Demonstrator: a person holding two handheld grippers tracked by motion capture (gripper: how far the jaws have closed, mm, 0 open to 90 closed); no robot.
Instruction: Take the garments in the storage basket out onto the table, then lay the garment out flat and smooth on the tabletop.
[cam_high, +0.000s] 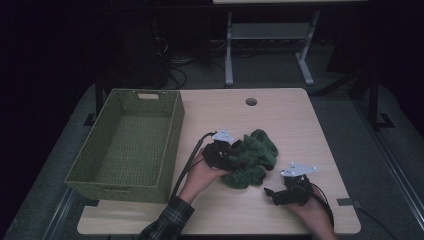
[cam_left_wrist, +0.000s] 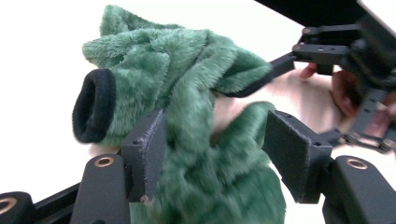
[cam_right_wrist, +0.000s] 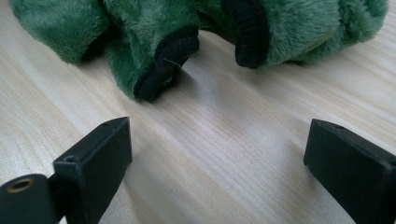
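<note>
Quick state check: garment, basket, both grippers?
Green fleece garment: crumpled in a heap on the table, outside the basket.
Green wicker basket: upright, empty.
Left gripper: open, fleece between its fingers, the right one clear of it.
Right gripper: open, nothing between its fingers, short of the garment.

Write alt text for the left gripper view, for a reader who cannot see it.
A fluffy green garment with a black ribbed cuff bunches between the left gripper's two black fingers, which stand apart around the fabric. At upper right, farther off, the person's other hand holds the right gripper over a pale surface.
</note>
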